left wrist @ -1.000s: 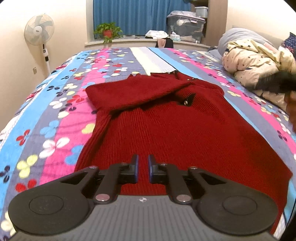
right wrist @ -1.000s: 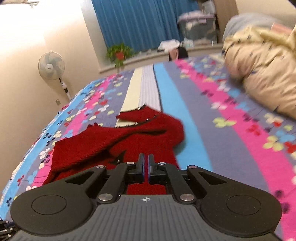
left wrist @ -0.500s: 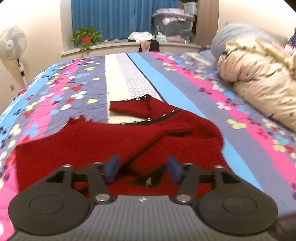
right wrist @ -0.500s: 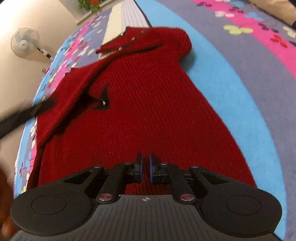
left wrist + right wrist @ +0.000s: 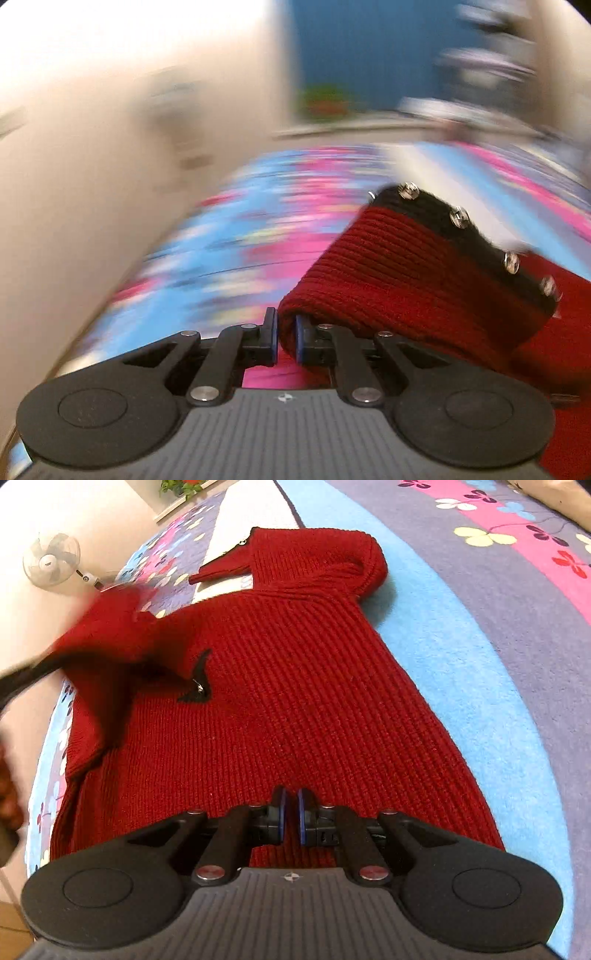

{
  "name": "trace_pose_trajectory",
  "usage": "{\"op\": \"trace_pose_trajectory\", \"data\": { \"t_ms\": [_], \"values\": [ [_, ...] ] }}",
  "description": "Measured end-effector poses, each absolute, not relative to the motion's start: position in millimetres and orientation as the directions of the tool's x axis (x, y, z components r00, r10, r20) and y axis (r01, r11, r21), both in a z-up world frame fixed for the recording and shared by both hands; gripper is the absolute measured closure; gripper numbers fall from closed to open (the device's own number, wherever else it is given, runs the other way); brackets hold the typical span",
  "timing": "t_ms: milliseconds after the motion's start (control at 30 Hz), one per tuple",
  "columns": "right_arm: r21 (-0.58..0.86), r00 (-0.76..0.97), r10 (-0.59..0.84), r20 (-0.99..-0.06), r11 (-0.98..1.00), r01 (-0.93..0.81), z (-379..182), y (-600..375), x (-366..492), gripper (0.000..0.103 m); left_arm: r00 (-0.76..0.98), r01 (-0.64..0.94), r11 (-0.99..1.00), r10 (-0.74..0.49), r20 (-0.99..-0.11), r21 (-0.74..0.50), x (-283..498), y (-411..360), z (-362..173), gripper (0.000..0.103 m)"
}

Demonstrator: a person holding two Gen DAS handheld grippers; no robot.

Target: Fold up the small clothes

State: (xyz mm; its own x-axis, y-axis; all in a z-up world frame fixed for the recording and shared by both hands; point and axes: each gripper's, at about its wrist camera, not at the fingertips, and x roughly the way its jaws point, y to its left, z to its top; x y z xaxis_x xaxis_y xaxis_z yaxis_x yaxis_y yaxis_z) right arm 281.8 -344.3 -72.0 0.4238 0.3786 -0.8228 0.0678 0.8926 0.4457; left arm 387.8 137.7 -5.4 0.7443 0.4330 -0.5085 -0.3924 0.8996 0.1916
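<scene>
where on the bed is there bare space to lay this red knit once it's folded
Free: the blue stripe and the purple floral band beyond the red knit garment's right edge. The pale stripe above the collar is also bare. Crowded: the left side, where the left gripper lifts a snap-edged flap beside the fan.

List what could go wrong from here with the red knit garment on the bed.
1. The left gripper pinches only a thin edge of the red knit garment; the lifted flap could slip out.
2. The metal snaps along the black trim could snag the knit.
3. The right gripper, jaws shut at the hem, may be pinning it; pulling could stretch or skew the fold.
</scene>
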Motion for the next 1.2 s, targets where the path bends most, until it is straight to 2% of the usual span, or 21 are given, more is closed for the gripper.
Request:
{"op": "trace_pose_trajectory", "data": {
  "t_ms": [100, 167, 233, 300, 367, 433, 500, 600, 733, 800, 867, 933, 1000, 1033, 1067, 1200],
  "values": [
    [0.428, 0.432, 0.365, -0.825, 0.902, 0.054, -70, -341, 278, 0.096, 0.508, -0.703, 0.689, 0.658, -0.556, 0.173, 328, 263, -7, 0.087],
    [0.415, 0.438, 0.355, -0.826, 0.908, 0.048, -71, -339, 277, 0.096, 0.396, -0.818, 0.562, 0.701, -0.593, 0.118, 289, 310, -4, 0.083],
    [0.405, 0.448, 0.344, -0.825, 0.913, 0.045, -69, -336, 277, 0.096, 0.434, -0.835, 0.549, 0.695, -0.573, 0.034, 256, 315, 3, 0.073],
    [0.391, 0.465, 0.333, -0.82, 0.92, 0.029, -68, -333, 275, 0.096, 0.513, -0.796, 0.605, 0.67, -0.536, -0.004, 241, 295, 1, 0.061],
    [0.384, 0.485, 0.325, -0.812, 0.923, 0.024, -69, -333, 274, 0.096, 0.602, -0.73, 0.681, 0.596, -0.531, -0.064, 237, 267, -14, 0.059],
    [0.371, 0.526, 0.305, -0.794, 0.928, 0.022, -67, -336, 269, 0.096, 0.625, -0.656, 0.745, 0.445, -0.642, -0.122, 257, 243, -33, 0.06],
    [0.347, 0.583, 0.275, -0.765, 0.938, 0.013, -60, -339, 266, 0.096, 0.691, -0.535, 0.826, 0.31, -0.653, -0.175, 280, 212, -40, 0.06],
    [0.323, 0.689, 0.238, -0.685, 0.946, -0.006, -44, -349, 264, 0.096, 0.732, -0.358, 0.932, 0.249, -0.635, -0.048, 305, 151, -49, 0.059],
    [0.342, 0.767, 0.19, -0.613, 0.939, 0.041, -33, -374, 276, 0.096, 0.667, -0.196, 0.972, 0.036, -0.744, -0.129, 317, 114, -81, 0.059],
    [0.352, 0.783, 0.172, -0.597, 0.934, 0.063, -34, -387, 284, 0.096, 0.582, -0.161, 0.98, 0.0, -0.813, -0.115, 325, 103, -102, 0.059],
    [0.354, 0.789, 0.163, -0.592, 0.932, 0.073, -38, -397, 298, 0.096, 0.549, -0.147, 0.986, 0.017, -0.836, -0.077, 327, 94, -112, 0.06],
    [0.367, 0.794, 0.157, -0.587, 0.926, 0.088, -45, -408, 316, 0.091, 0.557, -0.134, 0.989, 0.027, -0.83, -0.058, 328, 88, -115, 0.059],
    [0.407, 0.791, 0.173, -0.587, 0.908, 0.103, -54, -420, 339, 0.061, 0.558, -0.131, 0.99, 0.027, -0.829, -0.056, 334, 84, -119, 0.059],
    [0.425, 0.781, 0.186, -0.596, 0.898, 0.111, -61, -421, 353, 0.055, 0.558, -0.128, 0.99, 0.029, -0.829, -0.052, 335, 83, -120, 0.059],
    [0.435, 0.772, 0.2, -0.603, 0.894, 0.109, -66, -421, 364, 0.051, 0.559, -0.125, 0.991, 0.029, -0.829, -0.05, 335, 87, -116, 0.058],
    [0.463, 0.703, 0.306, -0.642, 0.886, 0.038, -91, -418, 423, 0.046, 0.564, -0.133, 0.99, 0.035, -0.825, -0.049, 322, 96, -110, 0.057]
  ]
}}
